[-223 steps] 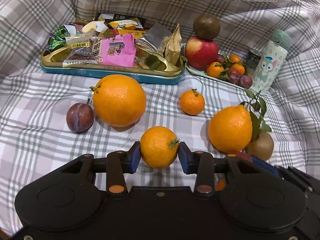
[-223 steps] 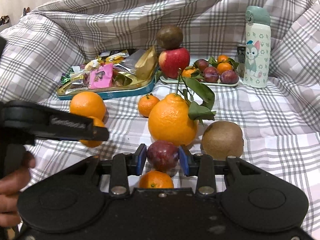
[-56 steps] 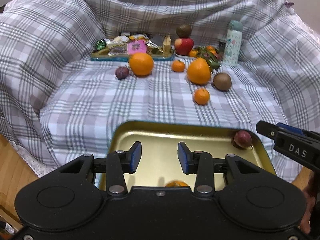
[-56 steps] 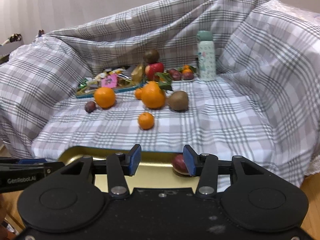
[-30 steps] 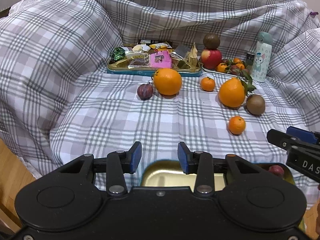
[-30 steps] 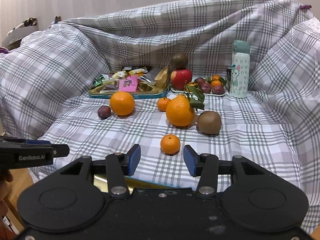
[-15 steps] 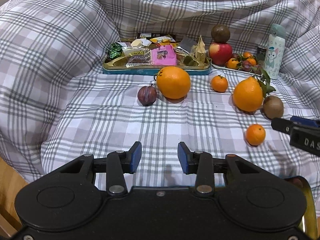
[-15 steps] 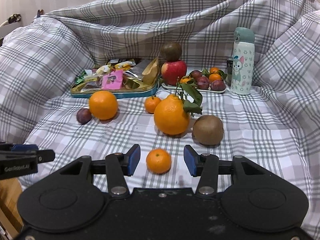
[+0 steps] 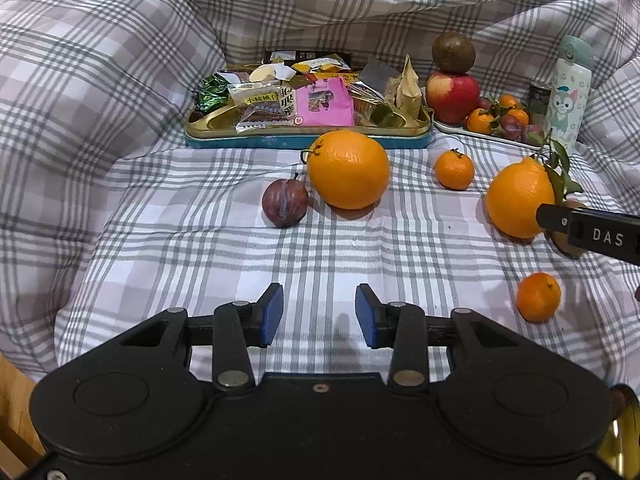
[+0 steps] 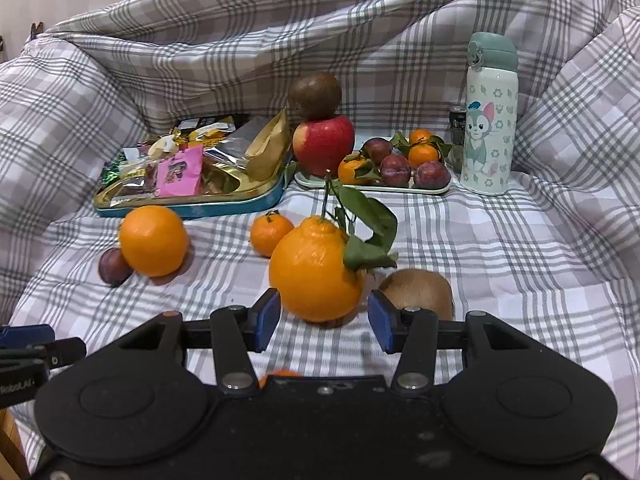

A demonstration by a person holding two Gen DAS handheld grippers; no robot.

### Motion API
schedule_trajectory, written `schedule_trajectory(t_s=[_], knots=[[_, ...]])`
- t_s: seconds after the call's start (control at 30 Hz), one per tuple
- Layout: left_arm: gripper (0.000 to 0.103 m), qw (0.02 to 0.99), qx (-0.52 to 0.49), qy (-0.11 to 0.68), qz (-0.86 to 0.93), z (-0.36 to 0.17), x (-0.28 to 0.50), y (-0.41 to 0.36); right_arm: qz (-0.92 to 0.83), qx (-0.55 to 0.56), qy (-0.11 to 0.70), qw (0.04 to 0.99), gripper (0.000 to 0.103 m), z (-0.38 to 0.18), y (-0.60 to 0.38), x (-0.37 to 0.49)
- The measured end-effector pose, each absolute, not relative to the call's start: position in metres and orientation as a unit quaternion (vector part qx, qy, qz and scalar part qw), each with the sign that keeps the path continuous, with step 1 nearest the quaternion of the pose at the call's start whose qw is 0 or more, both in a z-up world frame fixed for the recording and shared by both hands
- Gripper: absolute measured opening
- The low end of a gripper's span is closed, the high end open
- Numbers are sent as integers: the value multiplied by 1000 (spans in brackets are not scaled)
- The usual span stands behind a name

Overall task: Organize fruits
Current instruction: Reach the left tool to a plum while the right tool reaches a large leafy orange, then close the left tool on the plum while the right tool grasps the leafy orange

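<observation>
Approaching loose fruit on checked cloth. Right gripper [image 10: 324,320] parted, empty, leafy orange [image 10: 316,270] just beyond pads: widen, straddle below leaves, avoid kiwi [image 10: 416,292] beside. Left gripper [image 9: 319,316] parted, empty, plum [image 9: 285,203] well ahead: centre before clamping.

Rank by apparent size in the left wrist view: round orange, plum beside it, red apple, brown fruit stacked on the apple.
1. round orange
2. red apple, though it sits farther back, so its true size is unsure
3. plum and brown fruit look alike; no ranking between them.
</observation>
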State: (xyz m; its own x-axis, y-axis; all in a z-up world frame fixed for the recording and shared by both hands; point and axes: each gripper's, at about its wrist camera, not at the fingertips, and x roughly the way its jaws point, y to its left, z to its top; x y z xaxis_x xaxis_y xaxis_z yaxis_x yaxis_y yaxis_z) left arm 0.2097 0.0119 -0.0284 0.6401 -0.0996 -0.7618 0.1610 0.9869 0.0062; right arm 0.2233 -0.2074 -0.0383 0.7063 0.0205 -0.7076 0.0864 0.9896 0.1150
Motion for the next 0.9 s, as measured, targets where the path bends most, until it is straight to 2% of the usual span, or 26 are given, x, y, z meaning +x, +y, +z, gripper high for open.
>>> schedule_trajectory(t_s=[0.13, 0.3, 0.43, 0.6, 0.9], knots=[[48, 905, 37, 419, -71, -32, 220, 11, -20, 71, 386, 920, 51, -45, -209, 240], [48, 905, 36, 419, -69, -34, 233, 13, -9, 72, 385, 920, 57, -51, -207, 257], [48, 905, 37, 418, -68, -36, 241, 15, -9, 57, 384, 921, 66, -55, -202, 267], [48, 906, 44, 416, -71, -40, 250, 15, -6, 42, 389, 920, 72, -63, -199, 283], [48, 906, 58, 411, -83, -48, 268, 11, -4, 35, 404, 914, 73, -79, -197, 304]])
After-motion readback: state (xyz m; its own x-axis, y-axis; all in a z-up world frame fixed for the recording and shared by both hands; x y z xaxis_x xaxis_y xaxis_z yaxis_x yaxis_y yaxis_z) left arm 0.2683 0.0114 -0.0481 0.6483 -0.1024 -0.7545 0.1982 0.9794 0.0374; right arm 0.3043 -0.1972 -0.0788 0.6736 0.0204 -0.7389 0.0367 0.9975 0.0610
